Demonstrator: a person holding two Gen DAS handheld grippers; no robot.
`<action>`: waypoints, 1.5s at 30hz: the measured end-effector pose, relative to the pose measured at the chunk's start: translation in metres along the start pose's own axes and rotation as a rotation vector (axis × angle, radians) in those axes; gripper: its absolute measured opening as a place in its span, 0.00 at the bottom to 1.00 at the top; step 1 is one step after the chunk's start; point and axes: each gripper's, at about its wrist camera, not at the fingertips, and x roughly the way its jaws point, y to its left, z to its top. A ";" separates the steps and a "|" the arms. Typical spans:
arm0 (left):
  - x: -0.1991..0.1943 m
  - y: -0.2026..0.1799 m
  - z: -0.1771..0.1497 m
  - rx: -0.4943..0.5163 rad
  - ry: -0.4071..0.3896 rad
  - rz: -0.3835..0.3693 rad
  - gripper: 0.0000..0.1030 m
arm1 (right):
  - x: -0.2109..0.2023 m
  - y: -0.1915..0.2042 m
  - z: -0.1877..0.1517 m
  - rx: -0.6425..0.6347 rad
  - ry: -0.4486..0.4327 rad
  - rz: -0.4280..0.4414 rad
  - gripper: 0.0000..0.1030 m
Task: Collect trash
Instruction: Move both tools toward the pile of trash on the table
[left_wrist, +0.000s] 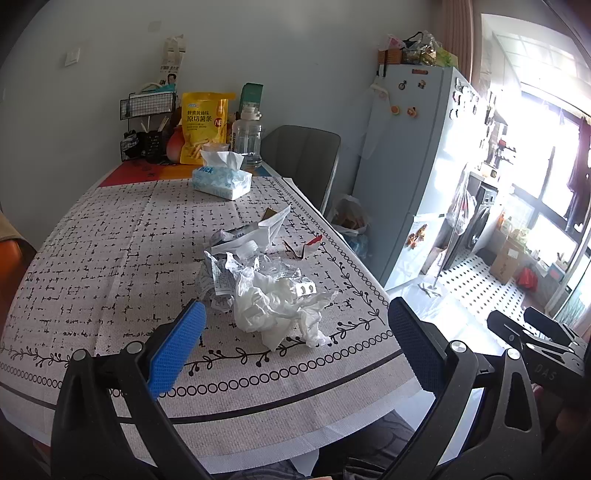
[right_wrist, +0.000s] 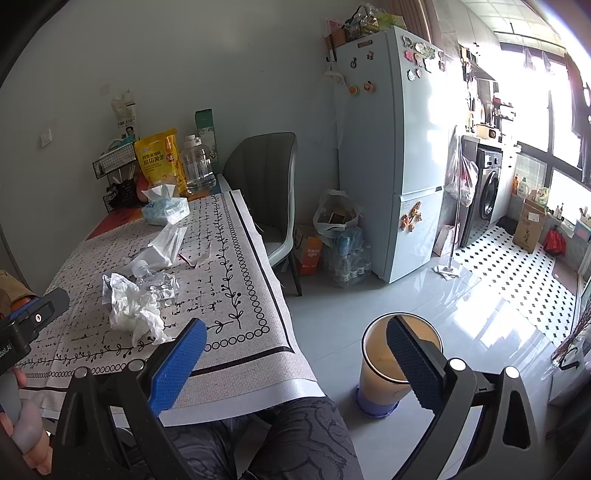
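Note:
A heap of trash lies on the table's patterned cloth (left_wrist: 92, 236): a crumpled white tissue (left_wrist: 273, 306), printed paper scraps (left_wrist: 218, 280), a crushed clear plastic bottle (left_wrist: 258, 258), a blister pack (left_wrist: 304, 289), a folded white wrapper (left_wrist: 269, 225) and a red-and-white scrap (left_wrist: 308, 245). My left gripper (left_wrist: 295, 343) is open and empty, just in front of the tissue. My right gripper (right_wrist: 295, 354) is open and empty, held off the table's right edge above a tan waste bin (right_wrist: 384, 373) on the floor. The tissue (right_wrist: 135, 314) and bottle (right_wrist: 147, 275) also show in the right wrist view.
At the table's far end stand a tissue box (left_wrist: 221, 181), a yellow snack bag (left_wrist: 205, 125), a clear jug (left_wrist: 247, 138) and a wire rack (left_wrist: 147, 125). A grey chair (right_wrist: 266, 192), a fridge (right_wrist: 391, 155), floor bags and water bottles (right_wrist: 343, 251) stand to the right.

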 end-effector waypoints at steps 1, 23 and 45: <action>0.000 0.000 0.000 0.000 -0.001 0.000 0.95 | 0.000 0.000 0.000 -0.001 -0.001 -0.001 0.93; -0.009 0.014 0.004 -0.020 -0.023 -0.003 0.95 | 0.001 0.009 0.012 -0.030 -0.028 0.026 0.93; -0.028 0.027 0.005 -0.042 -0.114 0.025 0.95 | -0.005 0.022 0.010 -0.049 -0.046 0.028 0.93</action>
